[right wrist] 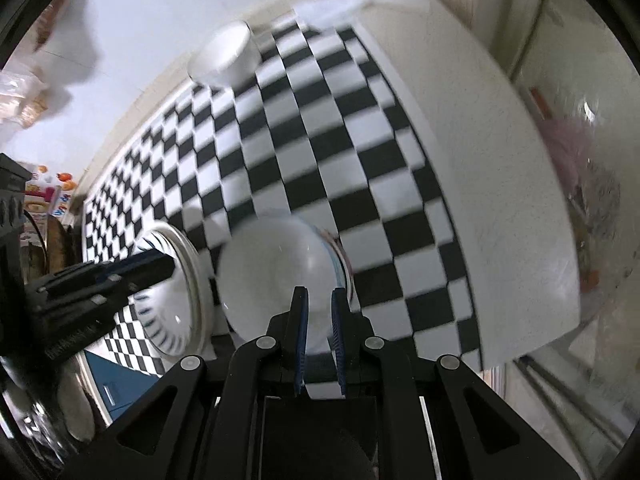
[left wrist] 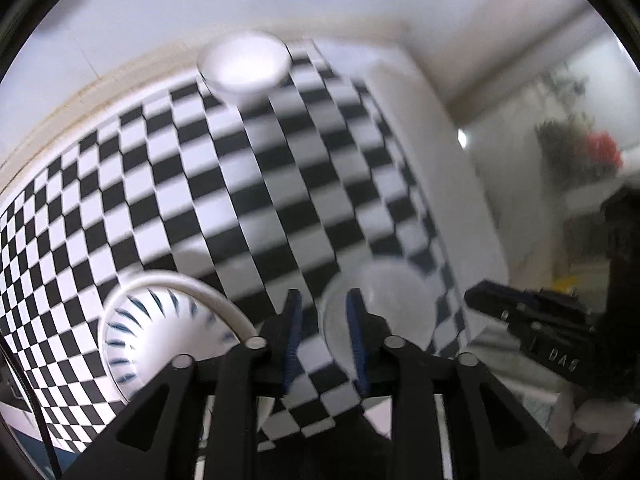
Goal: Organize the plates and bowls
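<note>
The left wrist view looks forward and down along its own fingers, low and close over the checkered cloth [left wrist: 248, 184]; the right wrist view faces much the same way from just to the right; both share the cloth, the far white bowl [left wrist: 245, 65] [right wrist: 224, 58], the striped bowl [left wrist: 160, 332] [right wrist: 168, 300] and, seemingly through blur, one plain bowl [left wrist: 380, 312] [right wrist: 276, 276]; each sees the other gripper at its edge.

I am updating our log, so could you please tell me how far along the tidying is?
Nothing looks stacked yet. The striped bowl, plain bowl and far white bowl sit apart on the checkered cloth. The right gripper reaches over the plain bowl; the left gripper hovers open. All gathering remains.
</note>
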### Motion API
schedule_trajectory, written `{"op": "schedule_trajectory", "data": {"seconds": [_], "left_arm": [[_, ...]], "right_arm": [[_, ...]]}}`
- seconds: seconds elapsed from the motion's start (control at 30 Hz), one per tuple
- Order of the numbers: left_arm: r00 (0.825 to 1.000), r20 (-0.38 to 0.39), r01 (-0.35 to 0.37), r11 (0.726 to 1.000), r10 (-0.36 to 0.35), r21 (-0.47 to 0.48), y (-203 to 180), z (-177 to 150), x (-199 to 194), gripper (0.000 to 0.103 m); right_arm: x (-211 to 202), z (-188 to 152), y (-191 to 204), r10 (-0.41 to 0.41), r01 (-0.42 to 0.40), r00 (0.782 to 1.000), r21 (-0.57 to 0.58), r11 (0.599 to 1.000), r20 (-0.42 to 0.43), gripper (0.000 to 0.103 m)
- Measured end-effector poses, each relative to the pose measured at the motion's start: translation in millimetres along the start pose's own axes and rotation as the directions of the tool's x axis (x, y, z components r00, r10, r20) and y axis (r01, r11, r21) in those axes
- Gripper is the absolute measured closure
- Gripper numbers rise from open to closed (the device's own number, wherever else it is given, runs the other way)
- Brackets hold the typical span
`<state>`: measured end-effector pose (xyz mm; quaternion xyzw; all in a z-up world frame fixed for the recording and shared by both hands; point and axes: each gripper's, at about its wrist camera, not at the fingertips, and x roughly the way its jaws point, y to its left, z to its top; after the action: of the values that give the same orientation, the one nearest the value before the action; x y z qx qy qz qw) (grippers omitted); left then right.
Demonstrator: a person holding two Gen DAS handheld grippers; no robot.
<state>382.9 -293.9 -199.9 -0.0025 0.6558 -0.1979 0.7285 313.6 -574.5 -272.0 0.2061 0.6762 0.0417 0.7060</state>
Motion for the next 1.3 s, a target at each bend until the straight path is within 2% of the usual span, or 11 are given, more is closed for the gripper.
{"op": "schedule_trajectory", "data": {"seconds": [0.07,0.1,0.37,0.63,0.8,0.93,1.0,1.03,1.07,1.13,1.3], "left_arm": [[1.0,0.028,0.006,0.999,-0.005,-0.035,13.7,16.6,-8.5,0.076],[0.999,0.038,0.002,0.998,0.0,-0.061,23.5,29.1,-9.9,0.076],[0.999,0.005,-0.041,0.976,0.043,-0.214,89.3,106.8,22.4,0.076],[0.999,-0.054,-0.025,0.958,0.01,-0.284,124.8,166.8,69.9,0.076],[0.995,-0.102,-0.034,0.949,0.002,-0.314,143.2,195.2,103.1,0.076],[0.992,-0.129,-0.05,0.948,0.009,-0.314,151.3,205.1,124.1,0.077],[0.992,-0.128,-0.056,0.951,0.018,-0.304,152.8,208.7,131.6,0.082],[0.992,-0.126,-0.053,0.953,0.016,-0.298,152.7,209.3,134.1,0.086],[0.992,-0.124,-0.047,0.955,0.011,-0.292,152.1,209.1,136.0,0.088],[0.993,-0.119,-0.047,0.96,0.014,-0.277,149.2,209.5,137.7,0.092],[0.993,-0.113,-0.053,0.968,0.025,-0.245,139.2,205.9,134.6,0.093]], "right_arm": [[-8.3,17.8,5.7,0.023,-0.023,0.999,-0.009,1.0,0.023,0.066],[-10.2,32.2,9.8,0.038,-0.037,0.999,-0.013,0.999,0.038,0.064],[18.8,136.2,30.9,0.091,-0.091,0.994,-0.004,0.996,0.059,0.064],[77.9,240.9,61.6,0.094,-0.094,0.995,-0.011,0.996,0.027,0.064],[118.6,279.4,71.8,0.093,-0.093,0.995,0.007,0.996,-0.026,0.064],[143.0,296.9,77.8,0.068,-0.068,0.996,0.006,0.998,-0.053,0.064],[152.7,303.1,81.2,0.044,-0.045,0.997,-0.001,0.999,-0.066,0.065],[156.1,305.1,82.1,0.034,-0.034,0.997,-0.004,0.999,-0.069,0.071],[161.0,307.8,83.4,0.017,-0.017,0.997,-0.009,1.0,-0.073,0.082],[170.3,310.9,86.2,-0.011,0.009,0.996,-0.025,1.0,-0.089,0.092],[174.3,308.7,92.3,-0.042,0.039,0.996,-0.046,0.998,-0.073,0.094]]}}
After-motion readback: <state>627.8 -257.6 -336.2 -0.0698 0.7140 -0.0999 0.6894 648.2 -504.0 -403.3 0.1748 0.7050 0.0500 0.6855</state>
